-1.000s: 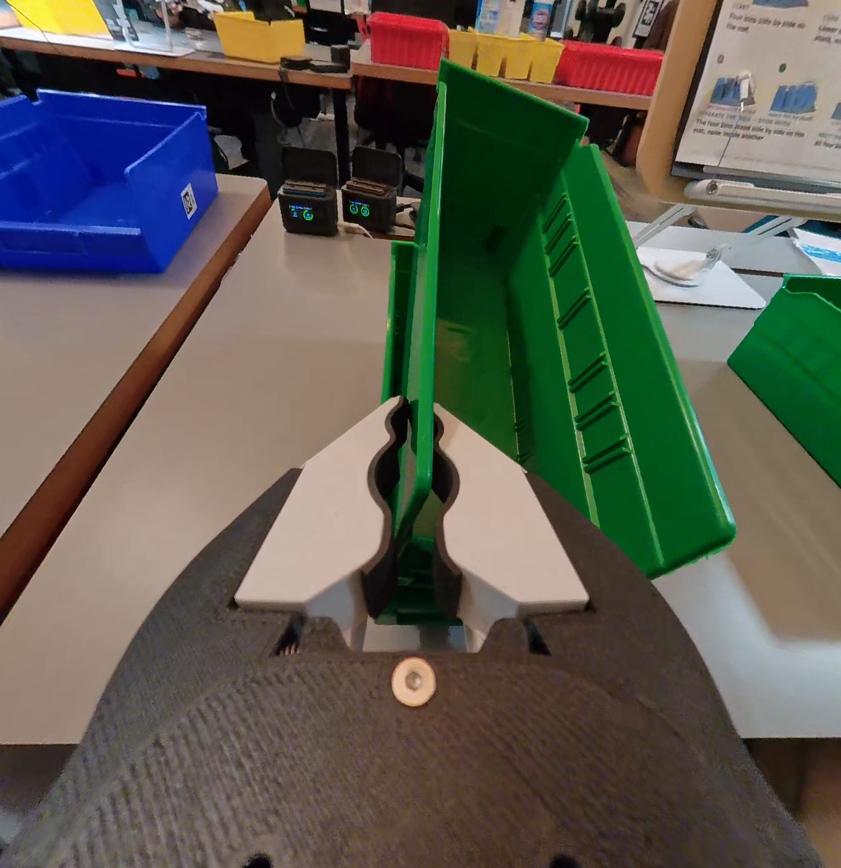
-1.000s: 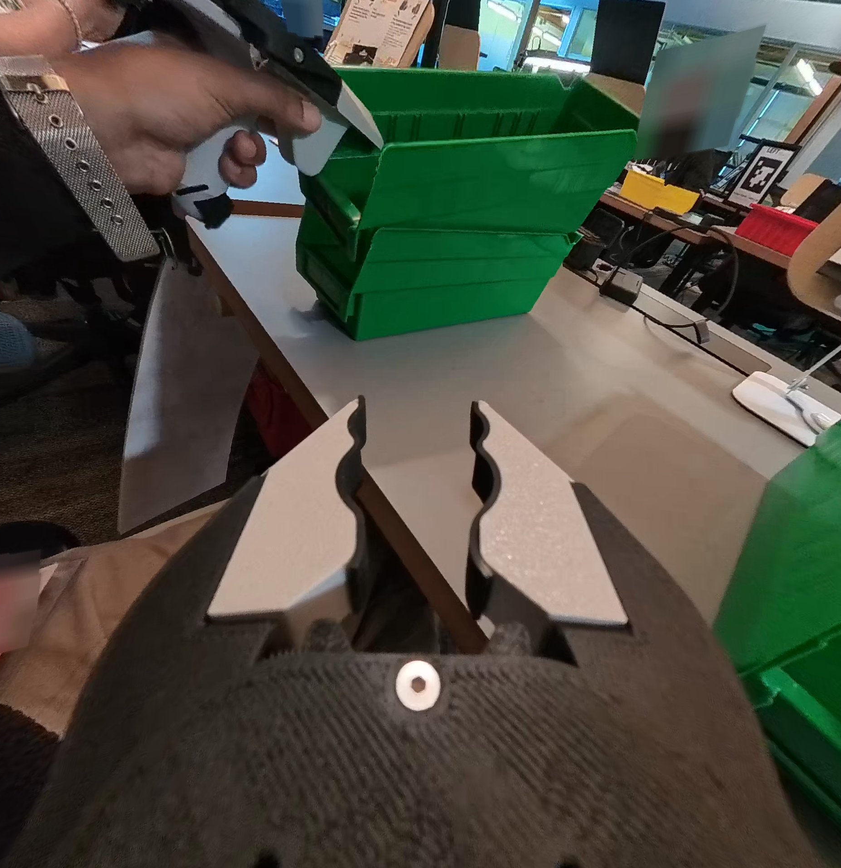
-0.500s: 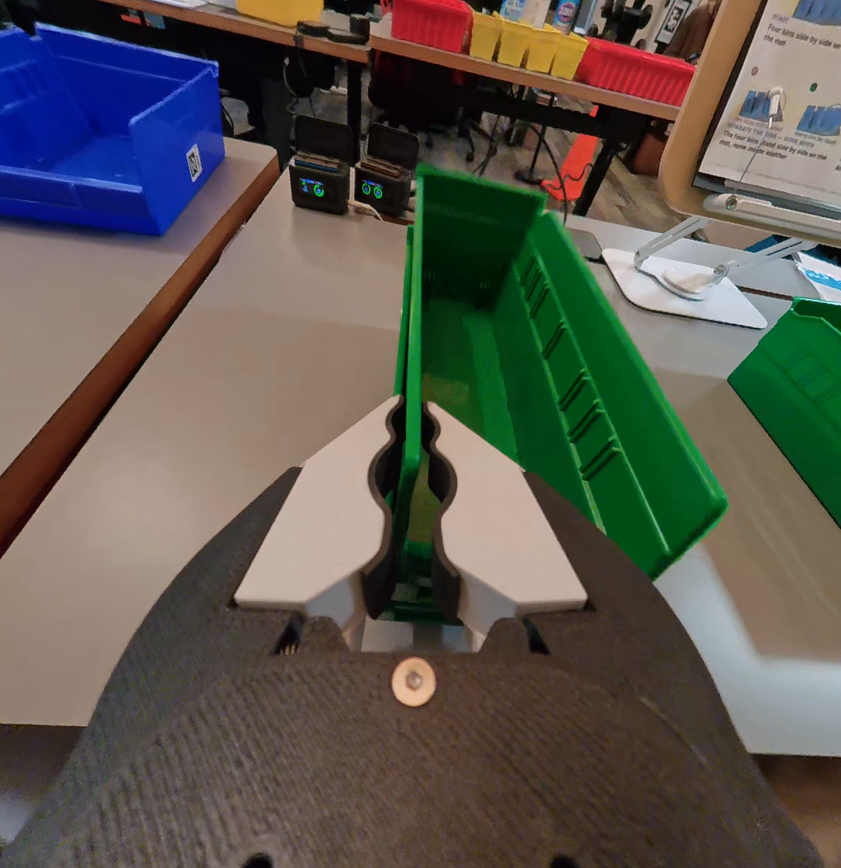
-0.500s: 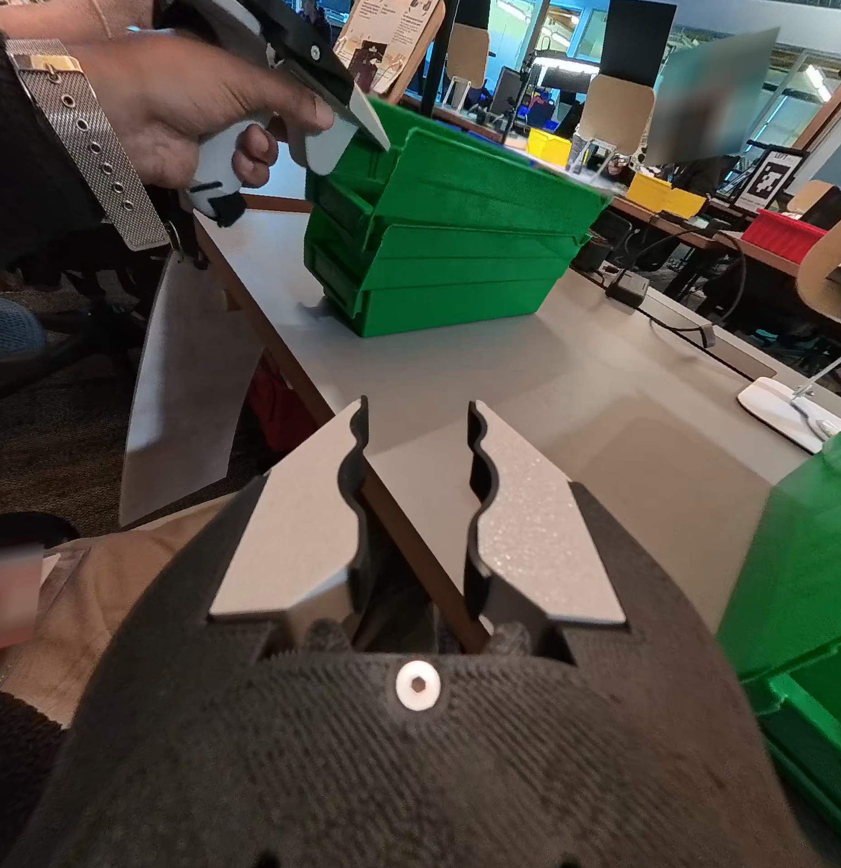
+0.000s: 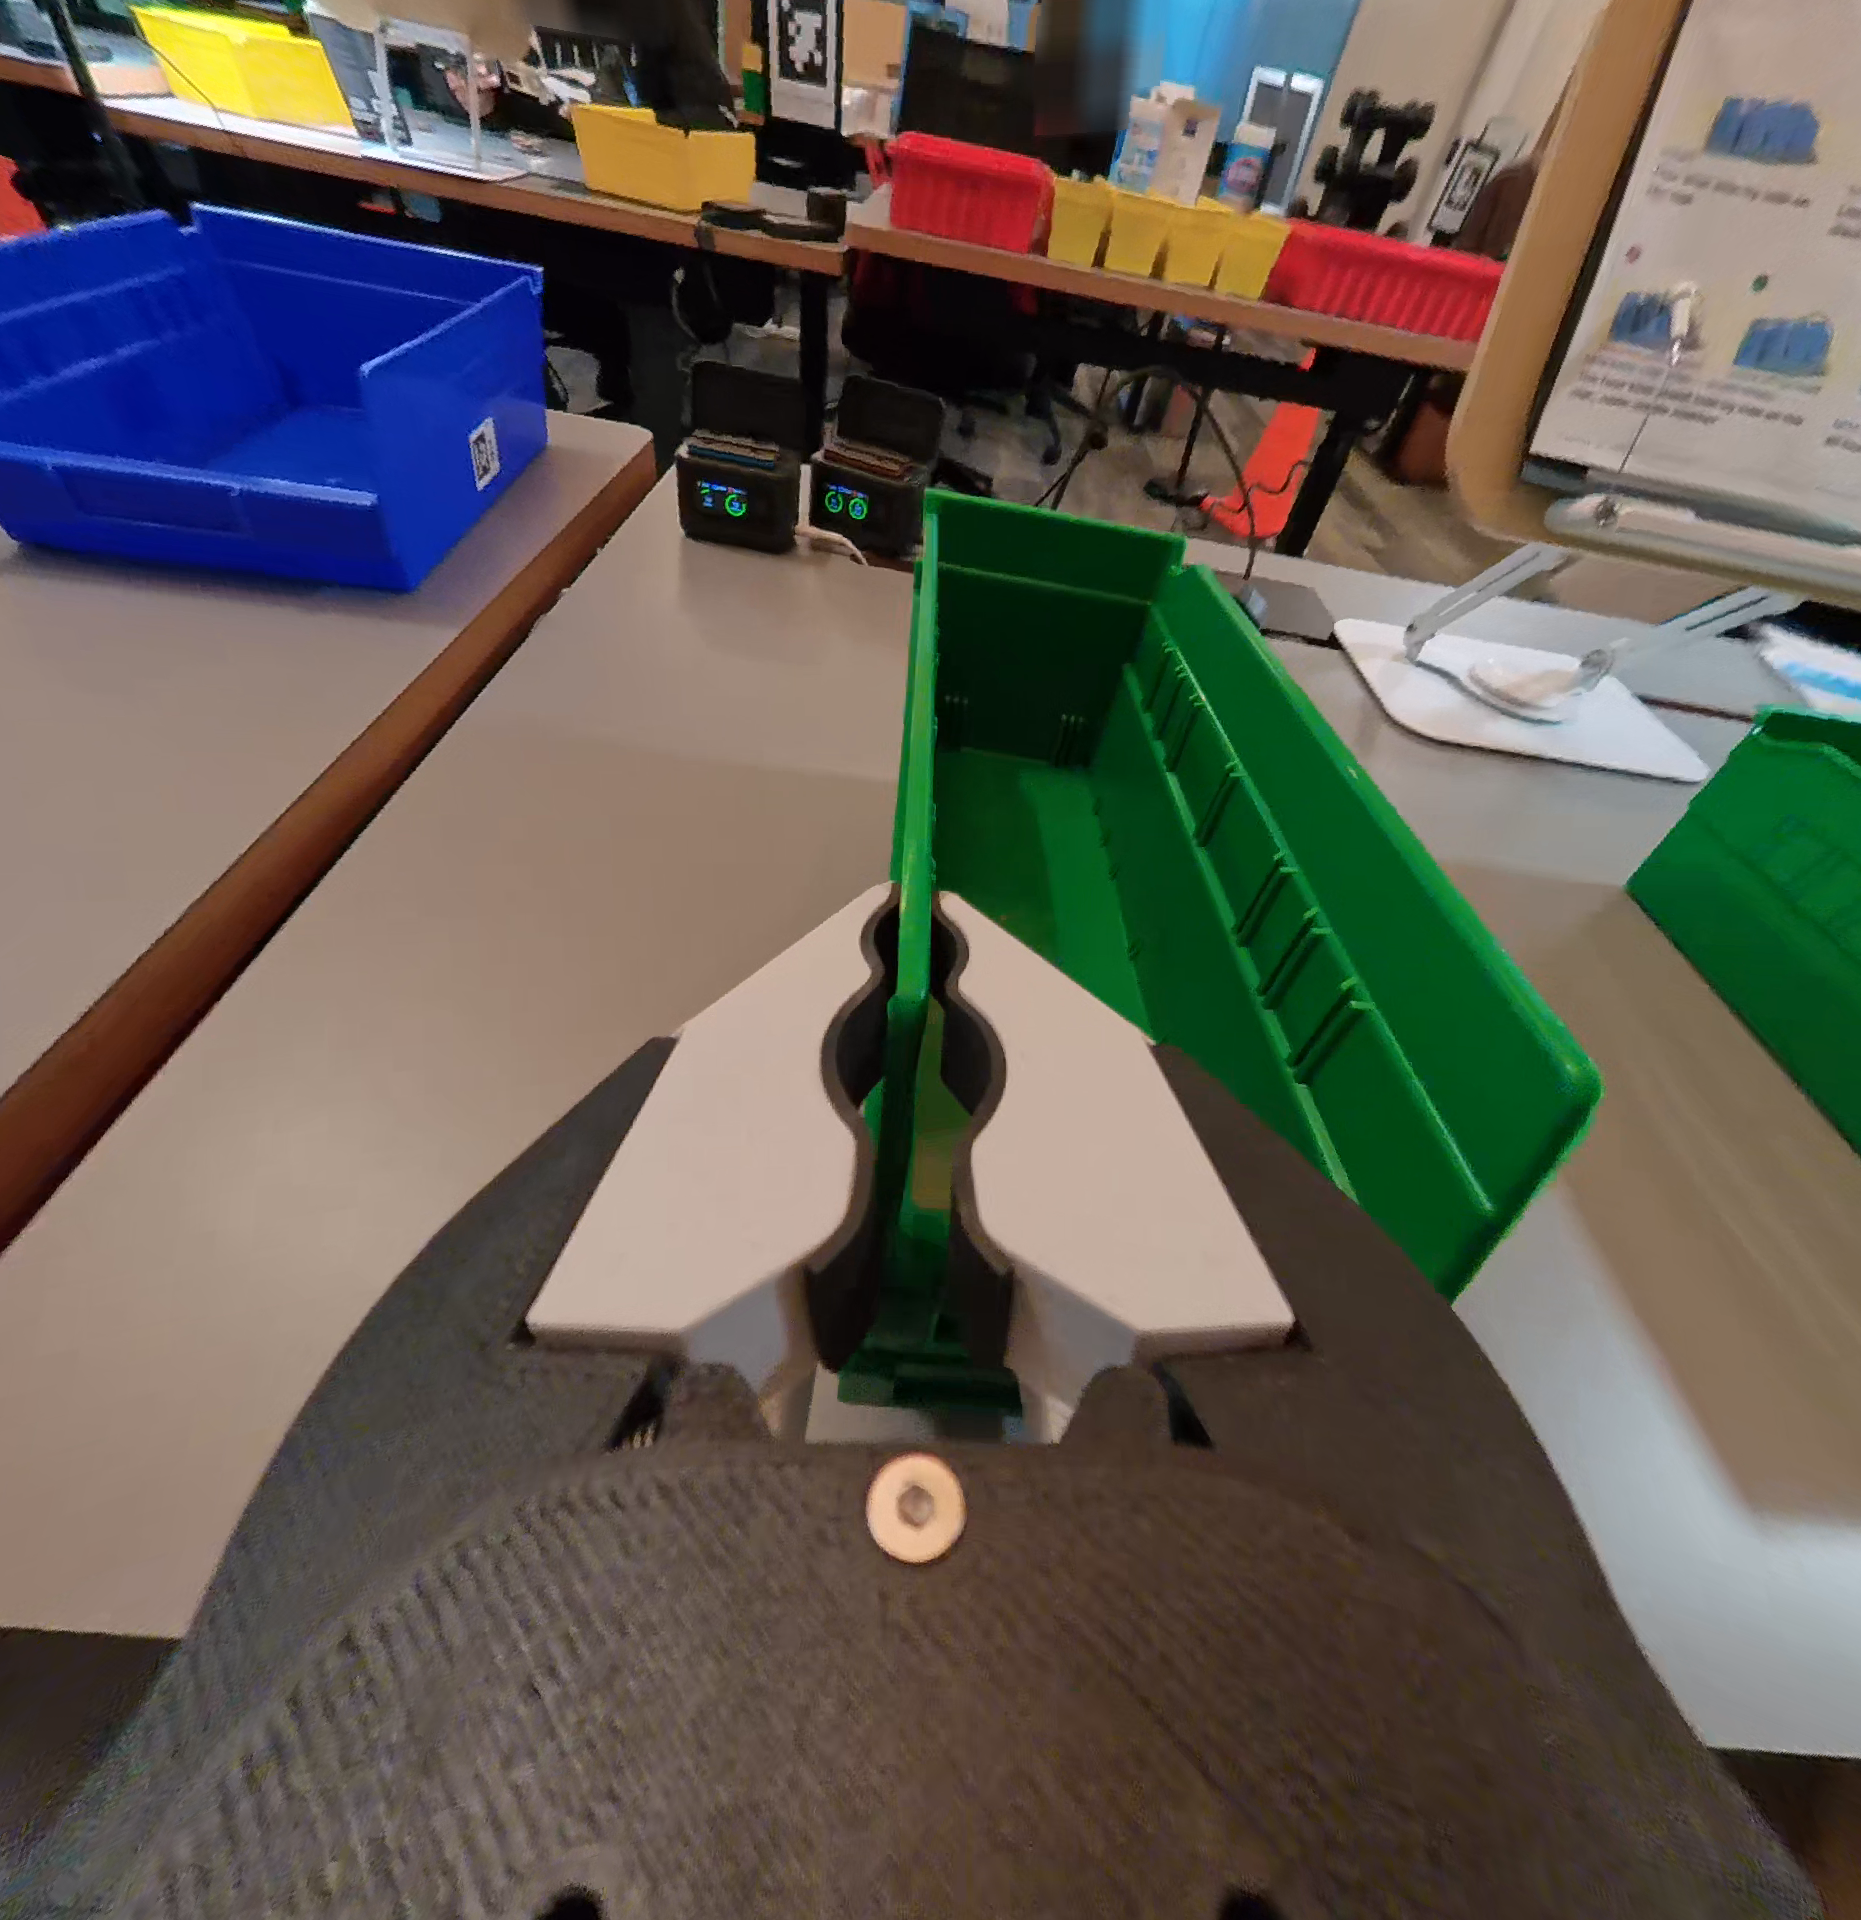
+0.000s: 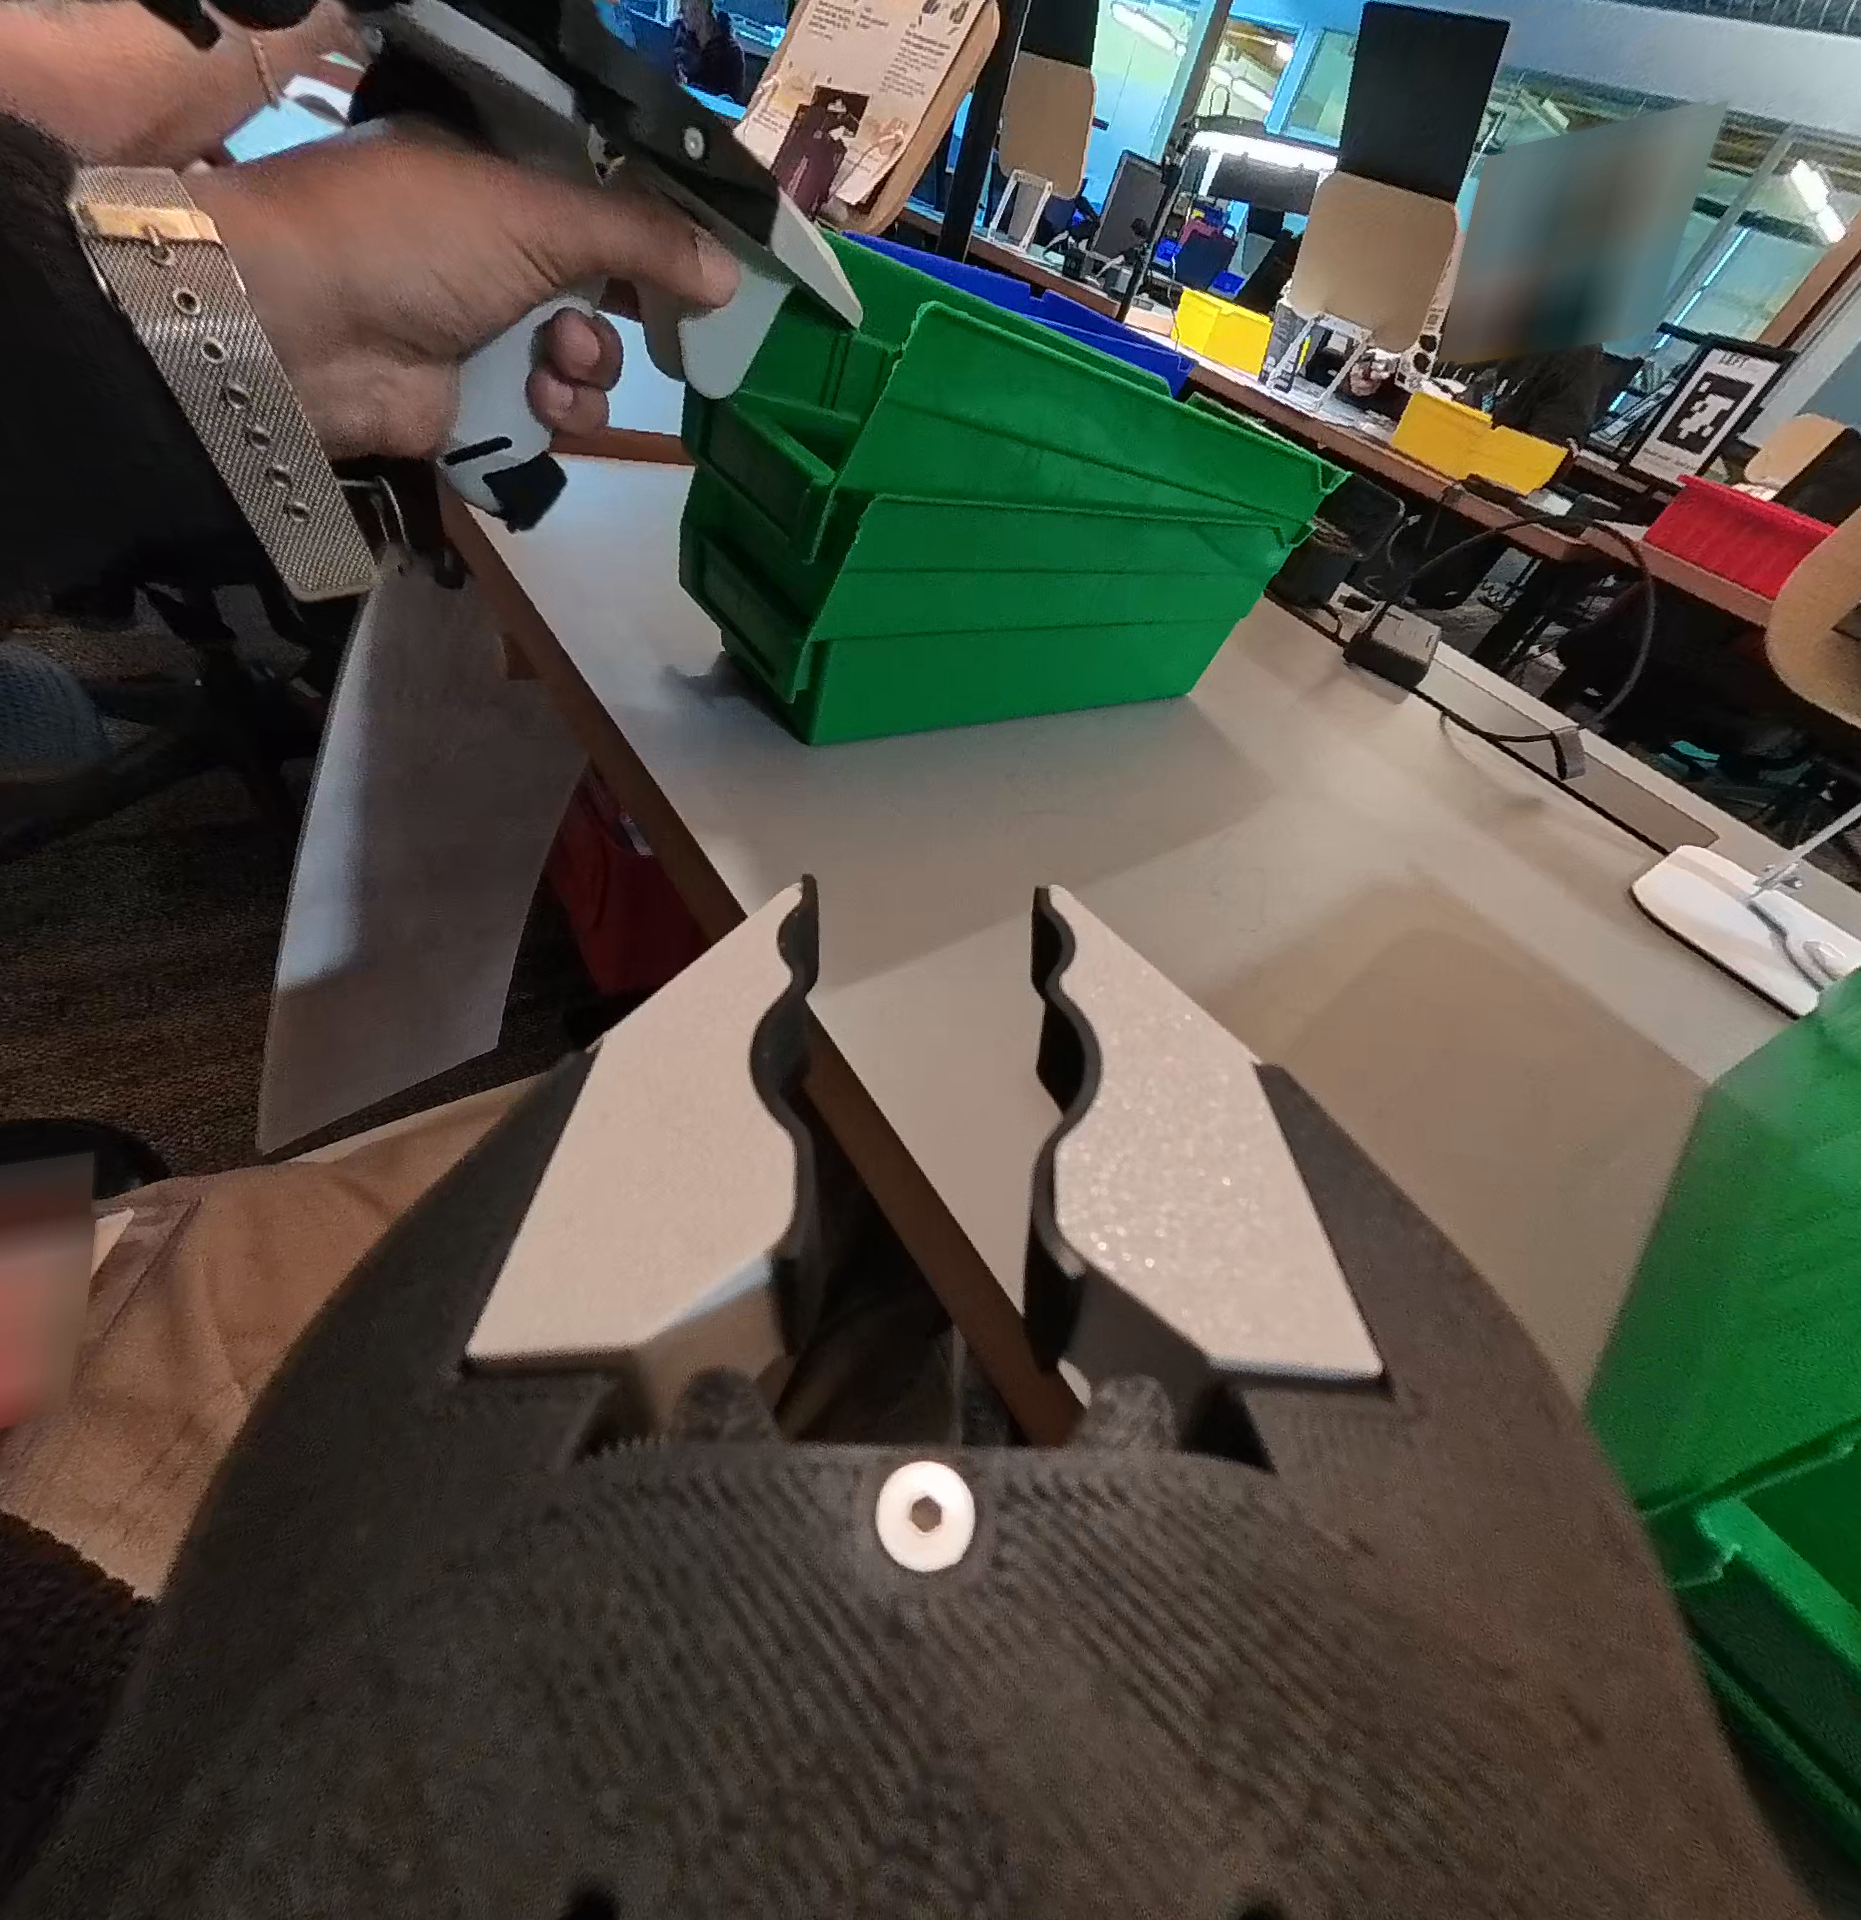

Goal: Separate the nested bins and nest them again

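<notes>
Stretching away from the left claw (image 5: 913, 914) along its long axis, the top green bin (image 5: 1217, 831) sits tilted on the green stack (image 6: 988, 582) on the counter (image 6: 1113, 831), its left wall pinched between the claw's tips. Well right of the stack, the right claw (image 6: 921, 914) hangs spread and empty, beside a lone green bin (image 6: 1778, 1299).

Four green bins: three nested in a stack (image 6: 1009, 540), one apart (image 5: 1778, 925). One blue bin (image 5: 240, 405), two chargers (image 5: 801, 488), two grippers.
</notes>
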